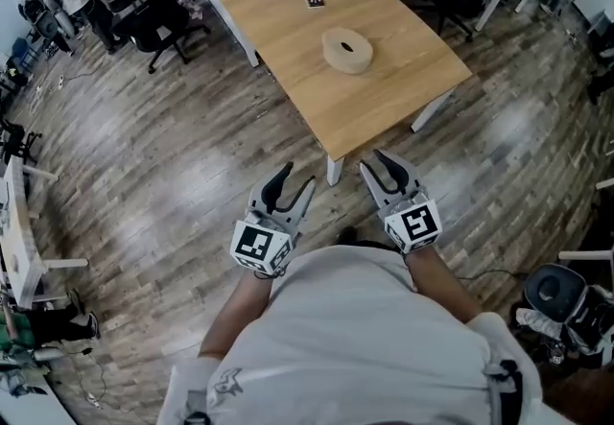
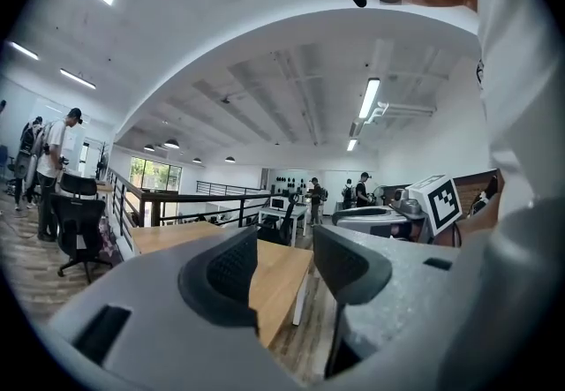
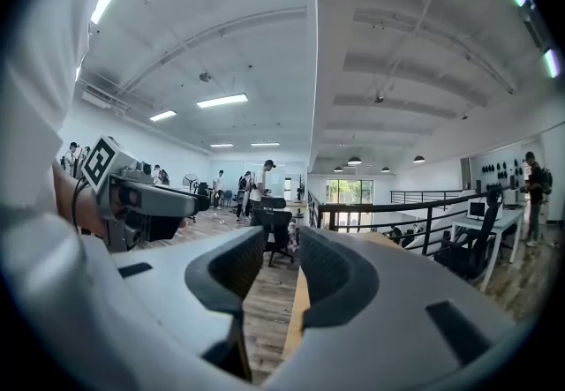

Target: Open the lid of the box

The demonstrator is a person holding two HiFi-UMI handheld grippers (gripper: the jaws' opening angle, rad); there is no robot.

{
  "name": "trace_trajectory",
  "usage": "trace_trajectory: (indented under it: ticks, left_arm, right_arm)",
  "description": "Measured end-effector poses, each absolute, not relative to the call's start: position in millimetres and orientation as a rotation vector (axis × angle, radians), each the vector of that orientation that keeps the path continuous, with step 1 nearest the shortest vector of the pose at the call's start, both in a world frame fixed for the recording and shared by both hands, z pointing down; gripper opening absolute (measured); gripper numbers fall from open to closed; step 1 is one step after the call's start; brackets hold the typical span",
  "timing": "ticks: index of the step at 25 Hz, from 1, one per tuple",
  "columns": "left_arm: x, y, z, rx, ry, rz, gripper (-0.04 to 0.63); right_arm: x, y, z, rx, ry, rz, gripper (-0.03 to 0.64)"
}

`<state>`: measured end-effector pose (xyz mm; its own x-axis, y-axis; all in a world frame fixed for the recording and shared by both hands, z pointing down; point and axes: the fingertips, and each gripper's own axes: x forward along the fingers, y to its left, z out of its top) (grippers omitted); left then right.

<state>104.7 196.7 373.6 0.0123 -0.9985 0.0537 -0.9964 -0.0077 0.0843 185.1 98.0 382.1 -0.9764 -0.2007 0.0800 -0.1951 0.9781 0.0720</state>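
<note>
Holding L gripper (image 1: 295, 179) & R gripper (image 1: 382, 167) level near torso, jaws spread, empty, prob. readying for round lidded box (image 1: 346, 51) far on wooden table (image 1: 278, 30).

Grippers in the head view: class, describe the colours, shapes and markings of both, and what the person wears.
The left gripper and right gripper match: pale grey bodies, two curved jaws lined with dark ribbed pads. Each carries a white cube with black square markers. The person wears a light short-sleeved shirt.
</note>
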Motion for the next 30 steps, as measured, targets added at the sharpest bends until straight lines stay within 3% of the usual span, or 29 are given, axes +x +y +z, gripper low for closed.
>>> trace_trajectory:
  ticks: [22, 30]
  left_arm:
    - [103, 52, 383, 2.373, -1.88, 0.008, 0.189]
    - [50, -5, 387, 2.489, -1.716, 0.007, 0.189]
  right_arm:
    - [216, -27, 396, 0.633, -2.977, -0.018, 0.14]
    - [174, -66, 402, 0.813, -2.907, 0.0, 0.14]
